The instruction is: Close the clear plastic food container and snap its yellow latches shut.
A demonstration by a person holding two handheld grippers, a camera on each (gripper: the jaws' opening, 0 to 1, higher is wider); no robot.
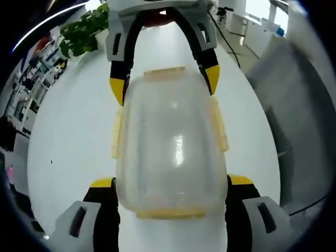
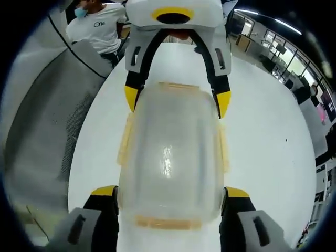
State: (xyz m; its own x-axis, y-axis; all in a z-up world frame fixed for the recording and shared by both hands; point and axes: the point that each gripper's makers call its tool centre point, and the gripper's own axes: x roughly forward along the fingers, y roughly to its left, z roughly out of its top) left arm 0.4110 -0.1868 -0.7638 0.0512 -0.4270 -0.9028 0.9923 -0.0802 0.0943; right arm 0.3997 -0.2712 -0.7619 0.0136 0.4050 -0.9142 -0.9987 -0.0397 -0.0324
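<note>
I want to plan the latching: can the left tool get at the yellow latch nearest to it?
Probably yes: the left tool already straddles the container, and that latch lies uncovered between its jaws.

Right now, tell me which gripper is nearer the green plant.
Right. The right gripper straddles the box's far end, toward the plant; the left gripper straddles the opposite end.

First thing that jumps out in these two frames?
The clear container with yellow latches sits mid-frame on the white table, lid on. The left gripper straddles its near end and the right gripper its far end, jaws open either side. Behind it in the left gripper view stands a green plant.
</note>
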